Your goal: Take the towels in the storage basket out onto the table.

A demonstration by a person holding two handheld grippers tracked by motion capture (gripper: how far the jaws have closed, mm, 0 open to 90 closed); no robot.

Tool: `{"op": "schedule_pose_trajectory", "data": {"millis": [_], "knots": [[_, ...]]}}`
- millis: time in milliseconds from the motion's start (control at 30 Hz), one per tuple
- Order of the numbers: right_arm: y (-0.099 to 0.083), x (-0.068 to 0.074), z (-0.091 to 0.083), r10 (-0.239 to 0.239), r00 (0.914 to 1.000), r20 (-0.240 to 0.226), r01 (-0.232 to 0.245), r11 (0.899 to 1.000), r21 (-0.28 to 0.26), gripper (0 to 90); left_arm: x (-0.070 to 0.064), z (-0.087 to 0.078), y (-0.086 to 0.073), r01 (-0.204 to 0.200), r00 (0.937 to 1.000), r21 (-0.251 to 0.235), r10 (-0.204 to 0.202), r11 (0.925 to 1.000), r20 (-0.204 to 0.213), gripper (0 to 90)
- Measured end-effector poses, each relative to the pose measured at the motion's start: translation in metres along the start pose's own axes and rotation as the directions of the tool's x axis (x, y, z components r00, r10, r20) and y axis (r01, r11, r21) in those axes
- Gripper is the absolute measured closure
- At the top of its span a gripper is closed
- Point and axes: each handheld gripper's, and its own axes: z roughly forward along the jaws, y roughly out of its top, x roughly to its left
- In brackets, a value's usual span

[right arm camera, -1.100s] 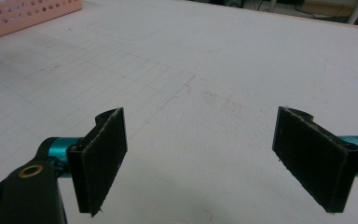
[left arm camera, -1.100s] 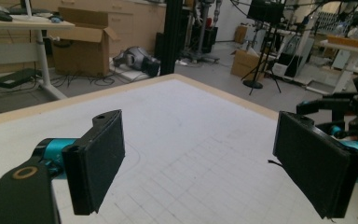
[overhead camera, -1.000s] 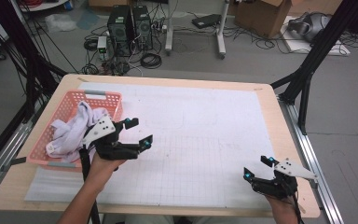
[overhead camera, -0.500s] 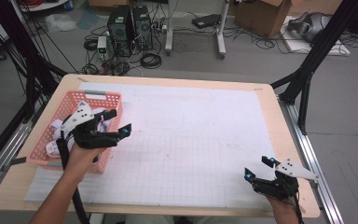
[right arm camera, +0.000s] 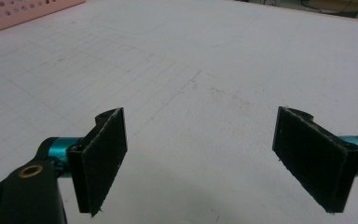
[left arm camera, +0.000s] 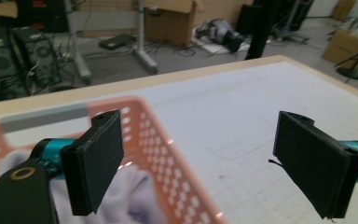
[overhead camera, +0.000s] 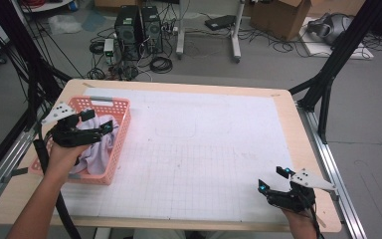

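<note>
- Counter (overhead camera: pixel 298 124): pale wood rim, covered by a white gridded mat (overhead camera: pixel 194 149) with faint pencil outlines near its middle.
- Basket (overhead camera: pixel 122 130): pink, perforated, at the counter's left edge; holds a white cloth (overhead camera: pixel 95 149).
- Left gripper (overhead camera: pixel 95 124): above the basket and cloth, jaws spread wide, holding nothing.
- Right gripper (overhead camera: pixel 274 180): low over the mat at the near right corner, jaws wide apart and empty, well apart from the basket.
- Room: grey floor with computer towers (overhead camera: pixel 138 27), tangled cables (overhead camera: pixel 161 63), a cardboard box (overhead camera: pixel 277 14), black frame struts (overhead camera: pixel 345 42).
</note>
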Motion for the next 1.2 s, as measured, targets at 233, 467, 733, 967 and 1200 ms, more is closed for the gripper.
{"op": "schedule_pose_trajectory", "data": {"millis": [233,467,733,967,1200], "knots": [[0.000,0.000,0.000,0.006,1.0000,-0.003,-0.006,1.000,0.007,16.4,0.030,0.001,-0.019,0.031,0.9939,0.101,-0.020,0.9944,-0.108,16.6],[-0.001,0.001,0.000,0.003,1.0000,-0.006,-0.003,1.000,0.005,16.4,0.045,0.010,-0.034,0.050,0.9777,0.228,-0.001,0.9724,-0.210,16.7],[-0.001,0.001,-0.002,0.000,1.0000,0.001,0.000,1.000,-0.003,16.4,0.048,0.027,-0.047,0.073,0.9673,0.419,0.038,0.9049,-0.251,16.7],[-0.001,0.001,-0.001,-0.003,1.0000,0.000,0.003,1.000,0.000,16.4,0.052,0.039,-0.053,0.121,0.9635,0.528,0.029,0.8403,-0.266,13.0],[-0.001,0.001,-0.002,0.001,1.0000,-0.001,-0.001,1.000,-0.002,16.4,0.051,0.049,-0.058,0.093,0.9616,0.597,0.083,0.7966,-0.261,10.1]]}}
